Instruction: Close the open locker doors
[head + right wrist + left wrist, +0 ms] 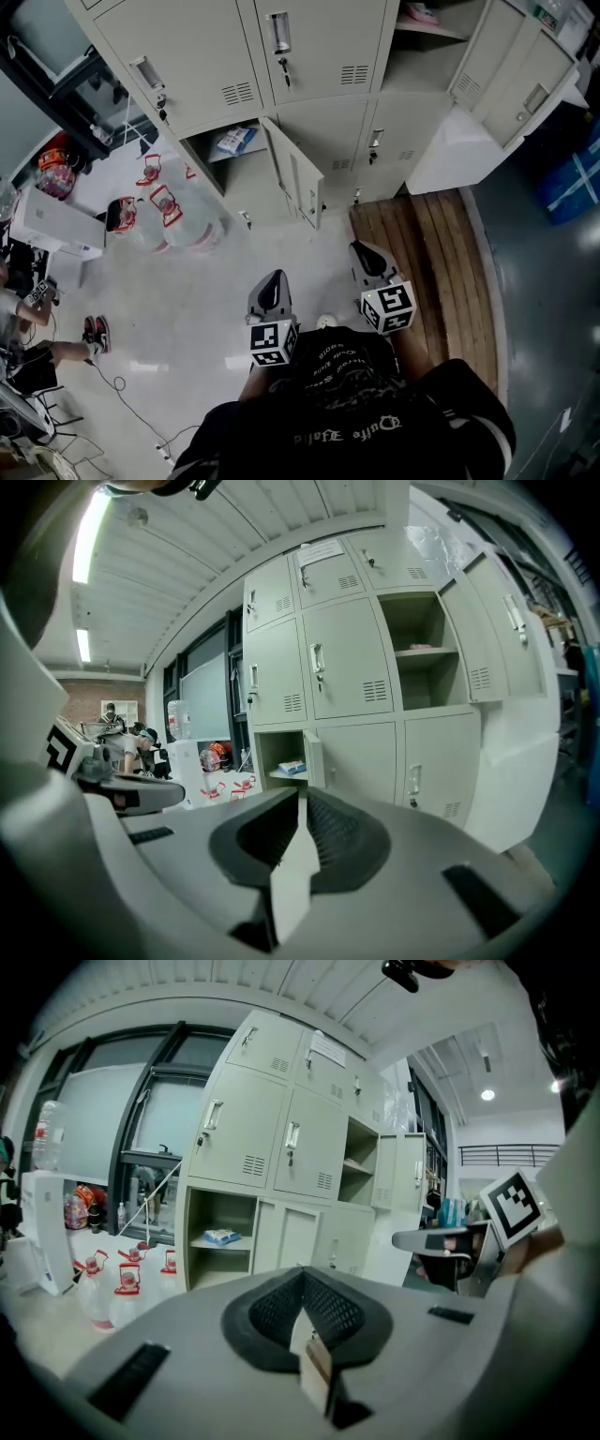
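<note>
Beige locker bank [319,56] fills the top of the head view. Two doors are open: the right-column door [511,80] swung wide to the right, and the lower-left door [298,178] swung out toward the person. Wooden platform [427,253] at the lockers' base. Water jugs [169,220] on the floor at left. Left gripper [272,286] and right gripper [367,253] are held low, well apart from the lockers. Both have jaws pressed together with nothing between. Blue-white packet [234,141] on the shelf of the lower-left compartment.
</note>
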`<state>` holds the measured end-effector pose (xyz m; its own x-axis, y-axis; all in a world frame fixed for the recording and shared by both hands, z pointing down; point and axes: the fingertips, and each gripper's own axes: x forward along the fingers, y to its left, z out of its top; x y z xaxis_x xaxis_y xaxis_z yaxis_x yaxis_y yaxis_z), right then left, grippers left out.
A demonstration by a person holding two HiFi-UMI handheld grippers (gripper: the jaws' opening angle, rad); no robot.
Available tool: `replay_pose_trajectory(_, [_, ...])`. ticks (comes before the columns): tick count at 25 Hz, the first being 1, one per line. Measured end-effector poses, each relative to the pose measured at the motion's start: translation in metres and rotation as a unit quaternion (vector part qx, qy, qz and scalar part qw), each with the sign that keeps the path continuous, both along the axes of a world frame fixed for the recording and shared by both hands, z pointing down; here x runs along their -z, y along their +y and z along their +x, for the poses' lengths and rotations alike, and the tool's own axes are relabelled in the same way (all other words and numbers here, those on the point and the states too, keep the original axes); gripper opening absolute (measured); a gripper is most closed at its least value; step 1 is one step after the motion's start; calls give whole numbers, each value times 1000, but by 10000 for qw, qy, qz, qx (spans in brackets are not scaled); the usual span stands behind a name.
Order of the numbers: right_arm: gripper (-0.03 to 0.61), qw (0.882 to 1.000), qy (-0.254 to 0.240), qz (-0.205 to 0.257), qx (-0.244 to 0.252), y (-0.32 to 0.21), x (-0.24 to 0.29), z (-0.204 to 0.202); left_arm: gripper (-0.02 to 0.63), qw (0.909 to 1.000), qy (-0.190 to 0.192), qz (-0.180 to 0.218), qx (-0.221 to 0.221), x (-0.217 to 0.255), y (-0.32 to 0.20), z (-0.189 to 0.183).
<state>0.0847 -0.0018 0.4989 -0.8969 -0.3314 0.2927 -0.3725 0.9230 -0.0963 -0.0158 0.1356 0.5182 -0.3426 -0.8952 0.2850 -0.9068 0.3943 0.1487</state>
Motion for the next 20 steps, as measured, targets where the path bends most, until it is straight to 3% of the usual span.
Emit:
replay_pose_trajectory(4, [66, 9998, -35, -10, 198, -14, 3, -22, 8, 9999, -33, -27, 106, -4, -9, -9])
replay_pose_trajectory(12, [117, 9997, 18, 130, 210, -45, 7, -76, 8, 9995, -33, -103, 301, -16, -13, -48])
replay_pose_trajectory(20, [154, 9989, 404, 241, 18, -83, 1, -121, 8, 9998, 79, -143, 79, -22, -32, -93])
